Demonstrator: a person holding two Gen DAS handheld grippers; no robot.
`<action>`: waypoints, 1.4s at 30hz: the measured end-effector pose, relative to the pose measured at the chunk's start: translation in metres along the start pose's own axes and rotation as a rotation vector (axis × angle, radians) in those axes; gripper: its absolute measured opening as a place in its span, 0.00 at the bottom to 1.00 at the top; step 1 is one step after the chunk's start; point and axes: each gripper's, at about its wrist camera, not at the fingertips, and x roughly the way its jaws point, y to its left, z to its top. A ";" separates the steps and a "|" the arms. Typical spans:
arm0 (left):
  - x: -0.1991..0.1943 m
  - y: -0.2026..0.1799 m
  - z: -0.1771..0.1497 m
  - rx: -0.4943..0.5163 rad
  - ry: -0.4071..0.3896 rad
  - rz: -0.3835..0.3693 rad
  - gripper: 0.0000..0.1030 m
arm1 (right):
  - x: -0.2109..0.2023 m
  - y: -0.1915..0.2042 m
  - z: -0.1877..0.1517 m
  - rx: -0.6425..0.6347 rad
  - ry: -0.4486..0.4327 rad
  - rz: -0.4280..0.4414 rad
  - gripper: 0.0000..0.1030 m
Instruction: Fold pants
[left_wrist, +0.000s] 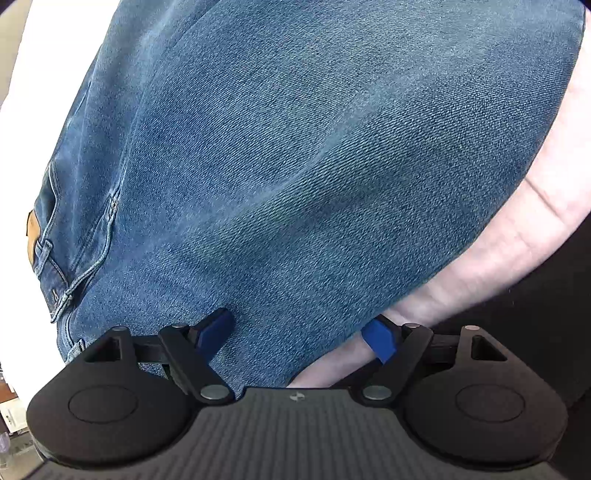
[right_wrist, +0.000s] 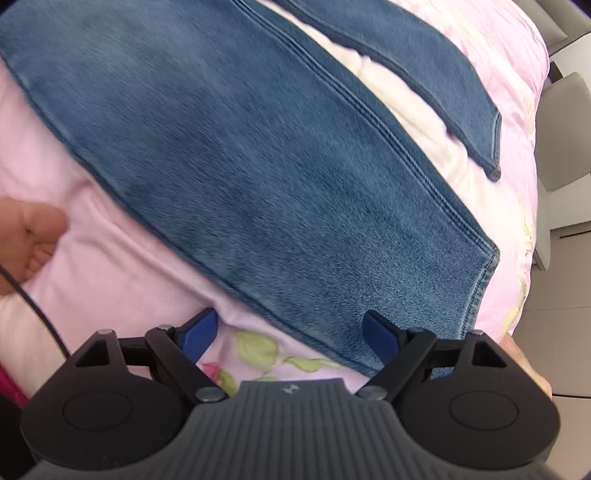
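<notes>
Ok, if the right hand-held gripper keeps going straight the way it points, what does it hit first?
Most likely the lower edge of the jeans leg near its hem, where it lies on the pink floral bedding. The right hand-held gripper, open, straddles that edge, so denim and bedding may meet it together; depth is unclear.

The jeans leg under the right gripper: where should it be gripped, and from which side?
Judging by its pose, grip the near long edge of the jeans leg close to the hem, coming from above: it lies flat on the pink quilt, and the right gripper already straddles that edge.
</notes>
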 end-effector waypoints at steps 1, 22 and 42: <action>-0.003 -0.001 -0.001 -0.009 -0.005 0.010 0.84 | 0.002 -0.001 0.000 -0.005 0.000 -0.003 0.73; -0.132 0.049 -0.028 -0.307 -0.432 0.228 0.13 | -0.098 -0.055 0.041 0.152 -0.248 -0.256 0.03; -0.020 0.268 0.164 -0.400 -0.326 0.178 0.13 | 0.029 -0.189 0.271 0.099 -0.165 -0.308 0.01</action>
